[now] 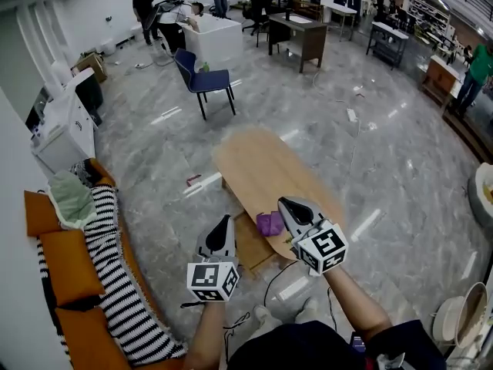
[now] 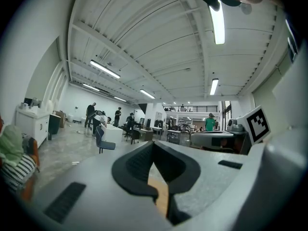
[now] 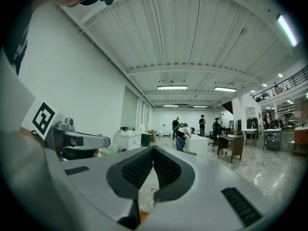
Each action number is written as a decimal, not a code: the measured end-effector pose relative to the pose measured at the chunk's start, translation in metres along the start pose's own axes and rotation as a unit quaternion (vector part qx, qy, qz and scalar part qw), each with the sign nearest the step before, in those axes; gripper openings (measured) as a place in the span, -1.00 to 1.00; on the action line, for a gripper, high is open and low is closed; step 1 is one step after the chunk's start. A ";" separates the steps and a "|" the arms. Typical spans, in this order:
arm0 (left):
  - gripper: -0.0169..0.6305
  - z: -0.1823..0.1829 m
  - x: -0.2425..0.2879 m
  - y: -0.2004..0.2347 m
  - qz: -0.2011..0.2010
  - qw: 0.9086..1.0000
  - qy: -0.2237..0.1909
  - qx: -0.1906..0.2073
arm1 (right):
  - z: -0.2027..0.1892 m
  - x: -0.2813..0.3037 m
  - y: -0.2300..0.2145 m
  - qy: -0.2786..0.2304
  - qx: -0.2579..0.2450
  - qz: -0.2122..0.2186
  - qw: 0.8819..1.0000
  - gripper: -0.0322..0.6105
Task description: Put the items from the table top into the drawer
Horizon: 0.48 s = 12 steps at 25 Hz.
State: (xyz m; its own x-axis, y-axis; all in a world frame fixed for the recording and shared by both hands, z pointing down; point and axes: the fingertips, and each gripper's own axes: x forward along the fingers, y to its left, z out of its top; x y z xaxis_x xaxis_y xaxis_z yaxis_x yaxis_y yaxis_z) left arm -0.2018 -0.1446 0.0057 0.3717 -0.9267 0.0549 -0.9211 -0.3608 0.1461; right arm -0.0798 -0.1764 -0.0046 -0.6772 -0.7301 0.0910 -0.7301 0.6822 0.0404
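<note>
Left gripper [image 1: 225, 222] reads closed to me: in its own view the jaws meet at the tips with nothing between them. The right gripper [image 1: 286, 204] looks the same, jaws together and empty. I hold both level over the near end of the low oval table [image 1: 258, 160]. A purple item [image 1: 269, 223] lies on the table top at its near edge, between the two grippers and just beside the right one. Below that edge a wooden drawer [image 1: 251, 247] stands pulled out; I can't make out what's inside. An orange sofa [image 1: 73, 284] with a striped cloth [image 1: 115, 268] sits to my left. Farther off, a blue chair [image 1: 204, 78] stands on the grey floor.
</note>
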 end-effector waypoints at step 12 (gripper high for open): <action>-0.93 -0.011 0.030 -0.013 0.016 1.000 0.007 0.002 | -0.011 0.001 -0.026 0.001 0.003 0.024 1.000 -0.85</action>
State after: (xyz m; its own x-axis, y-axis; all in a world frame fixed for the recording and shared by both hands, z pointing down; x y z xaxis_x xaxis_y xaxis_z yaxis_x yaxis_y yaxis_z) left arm -0.1778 -0.1667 0.0165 0.3441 -0.9362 0.0725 -0.9328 -0.3320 0.1404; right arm -0.0602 -0.1947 0.0059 -0.7117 -0.6962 0.0941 -0.6969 0.7166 0.0309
